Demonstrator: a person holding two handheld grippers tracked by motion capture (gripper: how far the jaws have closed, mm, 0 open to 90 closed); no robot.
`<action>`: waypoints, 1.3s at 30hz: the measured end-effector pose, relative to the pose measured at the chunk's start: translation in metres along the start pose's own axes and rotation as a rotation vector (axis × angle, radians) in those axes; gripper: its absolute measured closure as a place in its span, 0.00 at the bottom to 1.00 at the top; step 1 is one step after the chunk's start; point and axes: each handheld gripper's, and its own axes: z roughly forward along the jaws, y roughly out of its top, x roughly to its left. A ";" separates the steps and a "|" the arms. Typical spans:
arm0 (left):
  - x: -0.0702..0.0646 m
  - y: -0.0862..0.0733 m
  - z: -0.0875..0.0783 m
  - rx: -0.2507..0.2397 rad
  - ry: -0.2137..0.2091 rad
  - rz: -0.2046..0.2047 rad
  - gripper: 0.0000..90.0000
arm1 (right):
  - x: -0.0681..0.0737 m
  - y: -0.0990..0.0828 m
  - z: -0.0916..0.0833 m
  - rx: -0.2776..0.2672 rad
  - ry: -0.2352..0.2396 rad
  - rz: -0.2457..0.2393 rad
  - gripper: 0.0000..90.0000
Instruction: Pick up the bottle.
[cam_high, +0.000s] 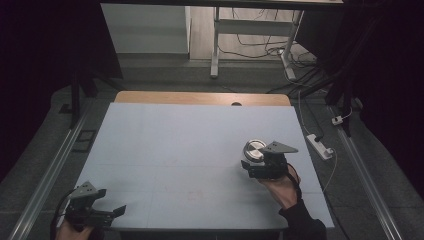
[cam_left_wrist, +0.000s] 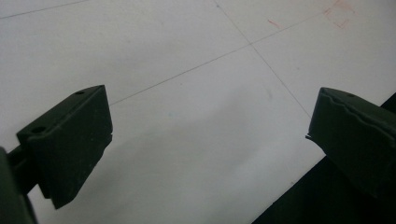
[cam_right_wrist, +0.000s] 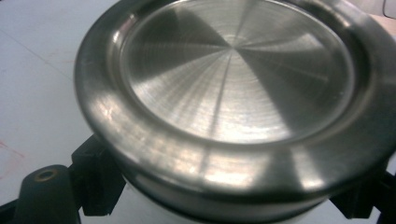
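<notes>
Pale counter (cam_high: 190, 150) is carrying a steel-lidded container (cam_high: 254, 149) near its right edge; my right gripper (cam_high: 250, 162) is clenching its body below the lid. Rigid, slick, probably weighty. Left gripper (cam_high: 117, 211) is hanging released.

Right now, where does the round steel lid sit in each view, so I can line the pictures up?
High view: the steel lid lies right of centre on the white table, at the right gripper.
Right gripper view: the lid looms close above the jaws, which clamp the part below its rim.
Left gripper view: bare table between open jaws, no lid.
Shared landmark: the white table with its thin lines.
</notes>
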 end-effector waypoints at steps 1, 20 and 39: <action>0.000 0.000 0.000 -0.001 0.000 -0.001 0.00 | 0.001 0.001 0.001 -0.002 0.007 -0.005 0.16; 0.001 0.000 -0.001 -0.004 -0.007 -0.005 0.00 | 0.029 0.021 0.022 -0.018 0.115 -0.060 0.16; 0.001 -0.001 0.000 -0.008 -0.010 -0.010 0.00 | 0.064 0.037 0.049 -0.001 0.201 -0.118 0.16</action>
